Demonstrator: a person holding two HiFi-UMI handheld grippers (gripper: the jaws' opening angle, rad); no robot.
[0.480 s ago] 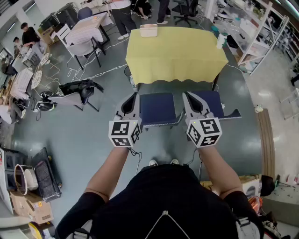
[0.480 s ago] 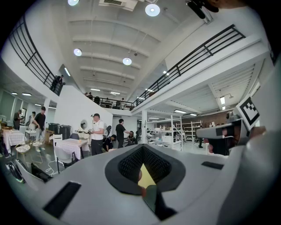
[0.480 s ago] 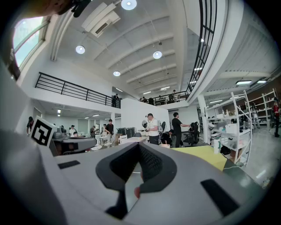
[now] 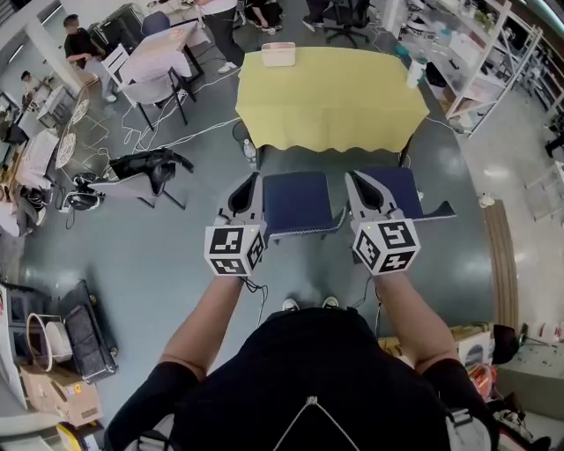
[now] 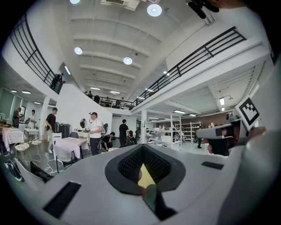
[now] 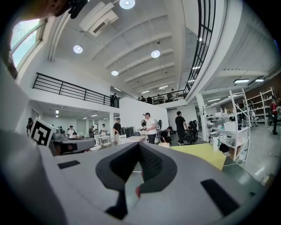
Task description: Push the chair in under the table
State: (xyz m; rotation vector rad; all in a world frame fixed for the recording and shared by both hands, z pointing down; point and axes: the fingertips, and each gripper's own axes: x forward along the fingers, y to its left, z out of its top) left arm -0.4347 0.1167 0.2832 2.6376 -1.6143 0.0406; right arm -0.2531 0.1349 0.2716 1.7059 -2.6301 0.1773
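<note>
Chair (image 4: 298, 204) sits between the left gripper (image 4: 252, 185) and right gripper (image 4: 356, 185), short of the yellow table (image 4: 330, 101) ahead of their tips, both jaws pinched closed on nothing, probably to shove it as blunt prongs

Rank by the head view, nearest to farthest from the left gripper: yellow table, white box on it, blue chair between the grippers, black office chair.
1. Blue chair, just right of the left gripper.
2. Yellow table, ahead, beyond that chair.
3. White box, at the table's far edge.
4. Black office chair, past the table, at the view's top.
</note>
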